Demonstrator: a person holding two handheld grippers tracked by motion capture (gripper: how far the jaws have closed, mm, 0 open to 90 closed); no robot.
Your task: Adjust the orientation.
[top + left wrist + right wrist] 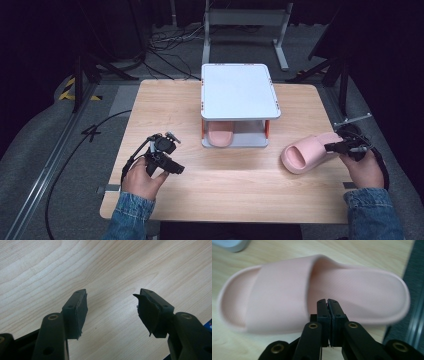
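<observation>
Table: pale wood top [220, 185], seen from above with the person's forearms in denim sleeves entering at the near edge.
Rack: white two-level shoe rack [239, 90] at the far middle of the table, its top shelf bare.
Slipper on rack: pink slipper [220, 134] on the lower shelf, left part, one end pointing toward the near side.
Loose slipper: second pink slipper [305, 152] lying flat on the table to the right of the rack, near the right edge — its open end turned left and near. In the right gripper view it [312, 290] lies crosswise just beyond the jaws, strap on the left of that picture.
Right gripper: right gripper [336, 147] held at the right end of the loose slipper, pointing left. Its jaws are pressed together in the right gripper view [327, 302], nothing seen between the pads; whether the tips touch the slipper's edge cannot be told.
Left gripper: left gripper [170, 167] held over the near left part of the table, well apart from both slippers. Its jaws stand apart [111, 307] with only bare wood between them — the pad [147, 312] lining looks frayed at one edge.
Floor: grey floor [70, 150] with black cables to the left of the table.
</observation>
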